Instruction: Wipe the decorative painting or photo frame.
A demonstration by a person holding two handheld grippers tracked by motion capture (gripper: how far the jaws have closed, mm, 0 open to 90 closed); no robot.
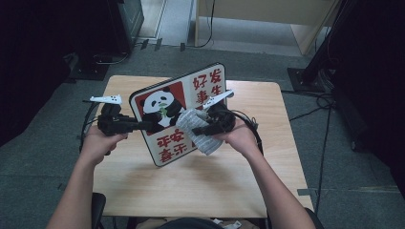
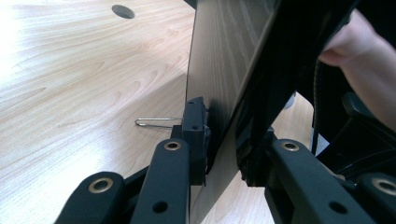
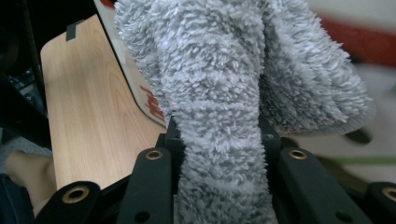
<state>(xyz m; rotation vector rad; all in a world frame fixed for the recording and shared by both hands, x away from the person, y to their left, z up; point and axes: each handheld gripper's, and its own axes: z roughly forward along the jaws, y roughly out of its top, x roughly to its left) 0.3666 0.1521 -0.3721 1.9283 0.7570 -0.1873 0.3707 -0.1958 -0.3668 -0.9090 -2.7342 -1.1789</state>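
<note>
1. Right gripper [image 1: 206,125]: toward the table's near-right part, raised above it. Jaws clamped on a grey fluffy cloth [image 1: 198,131]; in the right gripper view the cloth [image 3: 219,140] bulges out between the jaws and drapes against the board's printed face.

2. Left gripper [image 1: 145,125]: left of centre. Jaws closed on the board's left edge, one pad on each face, as the left gripper view shows [image 2: 219,144].

3. Board [image 1: 179,112]: panda picture with red characters, held tilted over the table's middle, lower corner toward the near edge, top corner toward the far edge.

4. Table [image 1: 267,167]: light wood; a thin metal pin [image 2: 156,122] lies on it behind the board.

Step in hand, as judged: wiping the board's face with the cloth. Next move calls for a steady left hold while the cloth is drawn across the unwiped parts with light pressure.
</note>
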